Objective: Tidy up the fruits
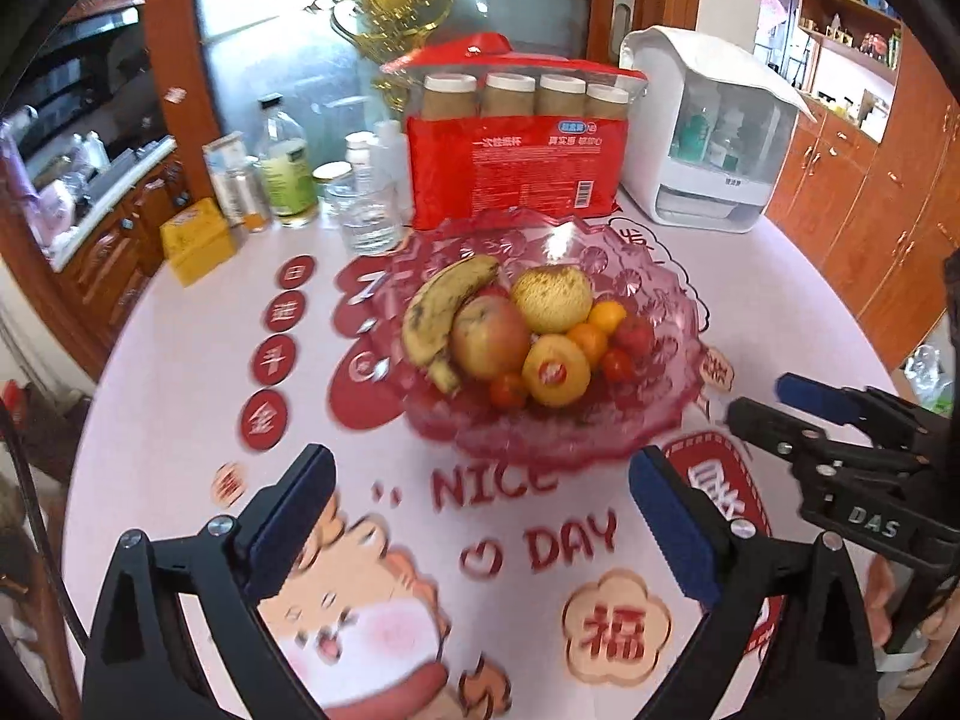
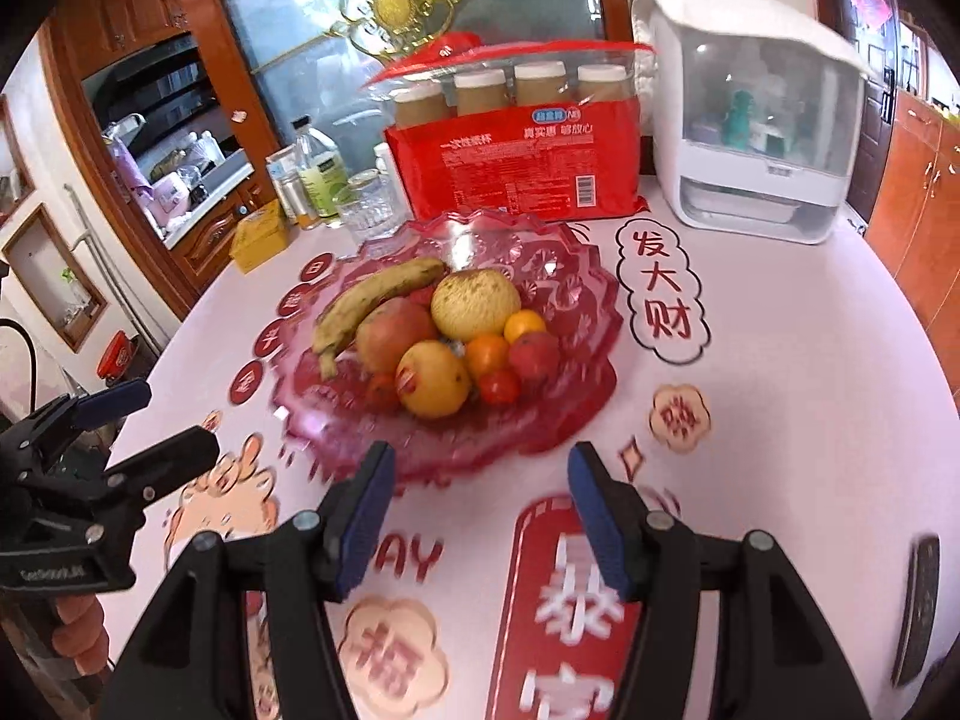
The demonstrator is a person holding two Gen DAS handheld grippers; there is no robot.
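We've got both grippers over the table w/ the pink glass fruit bowl (image 1: pixel 678 312) as our ref point. Left gripper (image 1: pixel 480 516) sits on the near side of the bowl, jaws spread wide, nothing btwn them, only the printed tablecloth (image 1: pixel 180 420) below. Right gripper (image 2: pixel 480 510) also near side of the bowl, jaws partly apart, about mid-gap, nothing held; pads clear of the bowl rim. Each gripper shows up in the other's cam, off to the side of the bowl.

Fruit is all in the bowl:
- banana (image 1: pixel 441 306), spotted, on the bowl's left side, leaning against the apple (image 1: pixel 489 336)
- pear (image 1: pixel 552 300), yellow-green, at the back, touching the apple
- yellow fruit w/ red sticker (image 1: pixel 555 369) at the front; can't tell which kind
- two small oranges (image 1: pixel 591 339) right of it, touching each other
- cherry tomatoes (image 1: pixel 509 391) at front and right, tucked around the bigger fruit

Behind the bowl: red pack of paper cups (image 1: pixel 516 168), just beside the back rim. White storage box w/ clear front (image 1: pixel 714 126) behind and right. Glass tumbler (image 1: pixel 369 219) behind-left, near the rim; bottles (image 1: pixel 288 162) and yellow box (image 1: pixel 198 240) further left of it.

Both views motion-blurred, text on the cloth soft.
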